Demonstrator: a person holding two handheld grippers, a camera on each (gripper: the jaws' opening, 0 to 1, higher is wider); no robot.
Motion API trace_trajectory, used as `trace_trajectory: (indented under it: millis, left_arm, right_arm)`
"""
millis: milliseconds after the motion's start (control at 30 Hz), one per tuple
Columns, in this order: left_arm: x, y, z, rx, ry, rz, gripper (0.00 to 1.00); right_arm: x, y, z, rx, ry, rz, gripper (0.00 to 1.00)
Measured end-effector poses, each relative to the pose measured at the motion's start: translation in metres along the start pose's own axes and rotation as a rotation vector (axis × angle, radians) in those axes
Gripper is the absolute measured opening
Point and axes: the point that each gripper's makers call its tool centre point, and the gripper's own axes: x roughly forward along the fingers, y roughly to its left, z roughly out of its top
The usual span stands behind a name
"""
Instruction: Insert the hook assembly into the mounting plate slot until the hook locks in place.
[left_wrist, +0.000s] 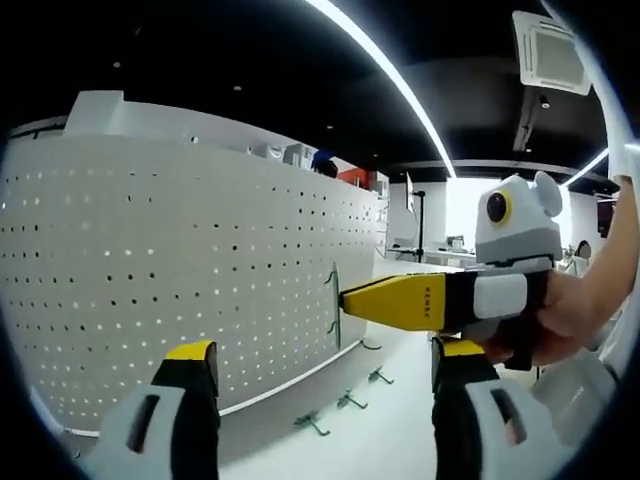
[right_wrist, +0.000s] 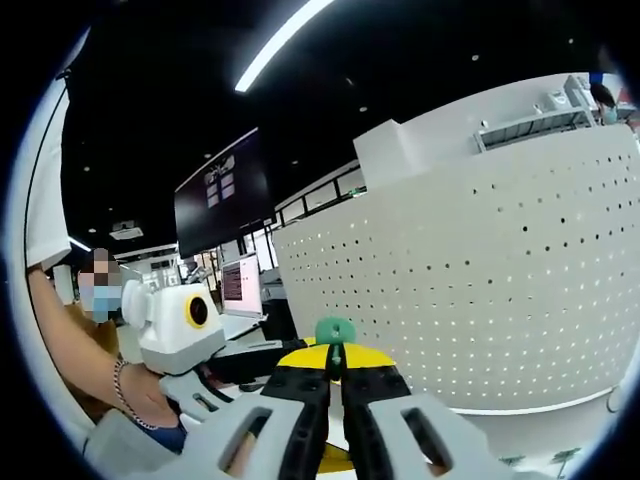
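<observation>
White perforated metal pegboard (left_wrist: 180, 270) upright on counter (left_wrist: 390, 420) | left hand-held gripper (left_wrist: 315, 375) open, empty | right hand-held gripper (left_wrist: 345, 300) pinching green wire hook (left_wrist: 332, 300) against pegboard edge | right gripper view: jaws closed on green hook (right_wrist: 335, 330)

Bright ceiling strips (left_wrist: 400, 80), fisheye-warped edges

My left view looks along the white desk (left_wrist: 400, 420) at the nearby white perforated metal pegboard (left_wrist: 150, 290); my right view faces that board (right_wrist: 480, 290) close up, tilted upward.
</observation>
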Motion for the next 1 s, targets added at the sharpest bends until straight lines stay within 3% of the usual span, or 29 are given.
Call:
trace_trajectory:
  millis: [233, 1000]
  left_arm:
    - [-0.004, 0.002, -0.002, -0.005, 0.003, 0.004, 0.86]
    - [-0.029, 0.01, -0.006, -0.013, 0.001, 0.042, 0.84]
  right_arm:
    - [0.003, -0.003, 0.005, -0.029, -0.004, -0.023, 0.0]
    - [0.034, -0.043, 0.058, -0.113, -0.058, -0.167, 0.0]
